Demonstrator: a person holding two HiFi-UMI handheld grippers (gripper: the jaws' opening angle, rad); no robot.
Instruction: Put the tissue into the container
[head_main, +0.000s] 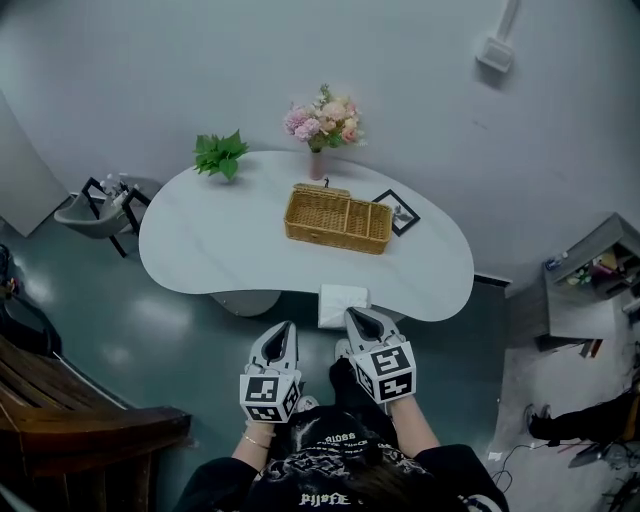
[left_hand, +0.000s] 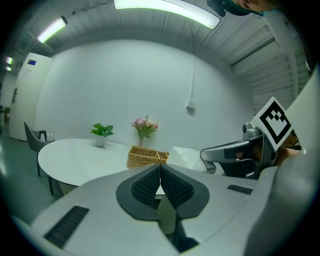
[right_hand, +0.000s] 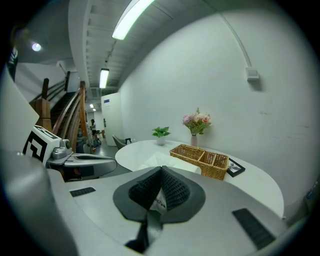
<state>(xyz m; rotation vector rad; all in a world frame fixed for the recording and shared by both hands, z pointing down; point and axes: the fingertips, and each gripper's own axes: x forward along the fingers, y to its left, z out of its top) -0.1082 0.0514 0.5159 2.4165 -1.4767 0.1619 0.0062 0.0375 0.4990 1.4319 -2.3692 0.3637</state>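
Left gripper (left_hand: 160, 166): jaws fully together, ribbed black pads meeting at the tips, nothing between them. It is held short of the bench (head_main: 210, 250), over the dark green floor (head_main: 130, 330).

Right gripper (right_hand: 161, 170): jaws likewise closed, the dark textured pads pressed tip to tip, with no task item in the grip. In the head view its tips sit close to the near right corner of the tissue (head_main: 343, 304); contact cannot be confirmed.

Tissue: a white, soft-looking rectangular pack lying flat at the bench's near edge, well apart from the container (head_main: 338, 218).

Container: a rectangular woven wicker basket, tan, divided into compartments, standing mid-bench.

Bench: smooth white top with a rounded, bean-like outline. Behind the container are a pink flower bouquet (head_main: 322, 122) in a slim vase, a small leafy green plant (head_main: 220, 154), and a black-framed picture (head_main: 397, 212) lying just beside the container's right end.
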